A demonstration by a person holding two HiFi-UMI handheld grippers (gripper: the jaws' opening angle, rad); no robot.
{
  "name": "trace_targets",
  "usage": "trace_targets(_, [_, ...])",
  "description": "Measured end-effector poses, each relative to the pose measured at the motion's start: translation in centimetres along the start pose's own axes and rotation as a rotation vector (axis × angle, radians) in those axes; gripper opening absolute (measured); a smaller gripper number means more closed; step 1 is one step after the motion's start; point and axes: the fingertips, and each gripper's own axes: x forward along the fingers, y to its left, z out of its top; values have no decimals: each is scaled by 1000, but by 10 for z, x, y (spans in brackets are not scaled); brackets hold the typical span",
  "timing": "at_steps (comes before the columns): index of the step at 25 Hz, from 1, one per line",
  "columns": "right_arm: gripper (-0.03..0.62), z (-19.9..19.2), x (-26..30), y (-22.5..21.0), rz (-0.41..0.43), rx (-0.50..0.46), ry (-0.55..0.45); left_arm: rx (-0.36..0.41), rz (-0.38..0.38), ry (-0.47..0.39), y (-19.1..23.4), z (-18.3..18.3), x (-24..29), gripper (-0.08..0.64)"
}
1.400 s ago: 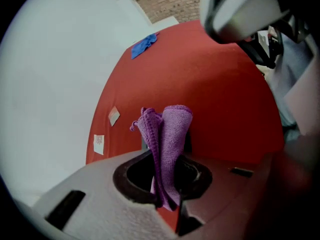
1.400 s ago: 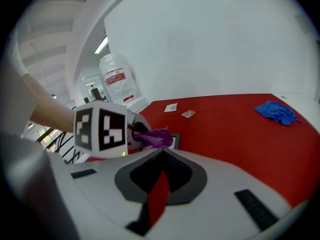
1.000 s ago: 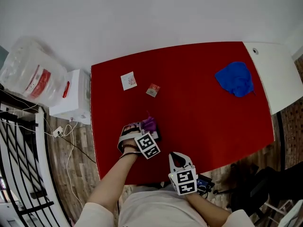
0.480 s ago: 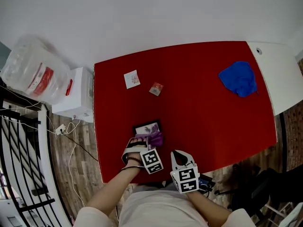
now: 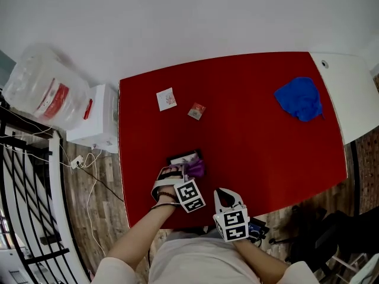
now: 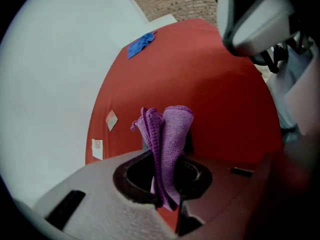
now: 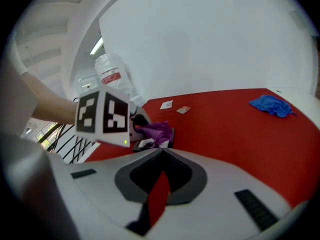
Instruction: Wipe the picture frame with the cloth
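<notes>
A small black picture frame (image 5: 180, 158) lies flat on the red table (image 5: 266, 147) near its front left. My left gripper (image 5: 185, 171) is shut on a folded purple cloth (image 5: 195, 169) that rests on the frame's near edge. In the left gripper view the cloth (image 6: 167, 144) stands up between the jaws and hides most of the frame. My right gripper (image 5: 224, 197) hovers at the table's front edge, shut and holding nothing. From the right gripper view, the cloth (image 7: 159, 131) and frame (image 7: 150, 143) sit just ahead to the left.
A crumpled blue cloth (image 5: 299, 98) lies at the table's far right. Two small cards (image 5: 166, 99) (image 5: 196, 110) lie at the back left. A white side surface (image 5: 352, 93) adjoins the table on the right. A water bottle and white box (image 5: 95, 122) stand left of the table.
My left gripper pulled the purple cloth back toward me across the frame, then pushed it forward a little again. The frame now shows beyond the cloth. The right gripper stayed put.
</notes>
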Motion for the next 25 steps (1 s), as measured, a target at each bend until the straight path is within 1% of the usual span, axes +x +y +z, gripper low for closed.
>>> trace_targets(2, [3, -2, -2, -3, -8, 7, 2, -15, 26, 12, 25, 2, 7, 60])
trace_targets(4, [3, -5, -4, -5, -17, 12, 4, -14, 43, 29, 42, 6, 18, 60])
trace_targets(7, [3, -10, -8, -10, -28, 22, 11, 5, 43, 53, 46, 13, 34, 60])
trace_targets(11, [3, -13, -12, -19, -43, 34, 13, 42, 23, 70, 31, 17, 42, 60])
trace_targets(16, [3, -17, -8, -33, -58, 45, 16, 112, 20, 41, 6, 26, 26, 60])
trace_targets(20, [3, -10, -3, -34, -53, 38, 6, 164, 10, 26, -22, 30, 10, 60])
trace_targets(22, [3, -7, -2, -34, -49, 30, 2, 178, 0, 21, -36, 31, 4, 60])
trace_targets(25, [3, -2, -1, -32, -45, 20, -2, 174, -7, 18, -46, 30, 1, 60])
